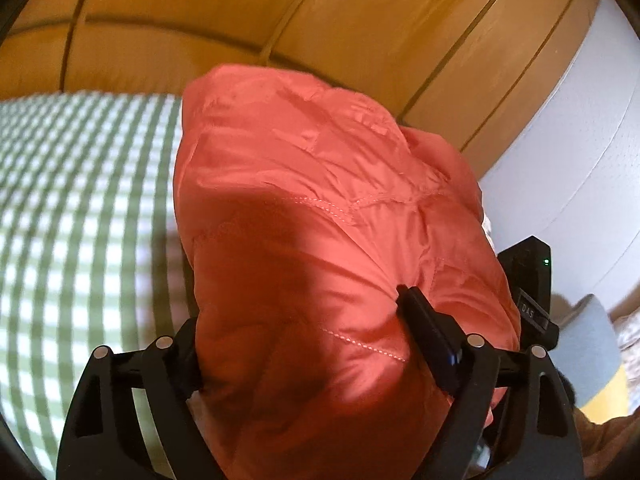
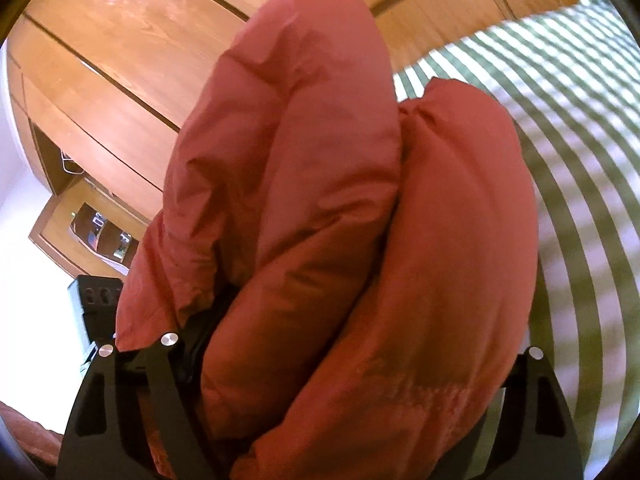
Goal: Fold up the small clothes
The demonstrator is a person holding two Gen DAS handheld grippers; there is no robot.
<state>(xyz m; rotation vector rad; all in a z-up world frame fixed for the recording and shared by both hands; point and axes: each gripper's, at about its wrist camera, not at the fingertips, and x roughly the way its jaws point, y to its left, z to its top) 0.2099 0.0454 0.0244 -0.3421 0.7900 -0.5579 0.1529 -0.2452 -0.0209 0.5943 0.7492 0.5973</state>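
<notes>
A puffy coral-red padded jacket (image 1: 320, 208) fills the middle of the left wrist view and hangs above a green-and-white checked cloth (image 1: 80, 200). My left gripper (image 1: 304, 320) is shut on the jacket; its right fingertip (image 1: 408, 296) presses into the fabric and its left finger is hidden behind the fabric. In the right wrist view the jacket (image 2: 320, 200) bulges in two thick rolls between the jaws. My right gripper (image 2: 340, 360) is shut on the jacket, with its fingertips buried in fabric.
A wooden wardrobe (image 1: 280, 12) with dark seams stands behind the checked cloth and also shows in the right wrist view (image 2: 120, 60). A white wall (image 1: 580, 140) is at right. The other black gripper (image 1: 532, 280) shows past the jacket. A dark box (image 2: 96, 296) sits at lower left.
</notes>
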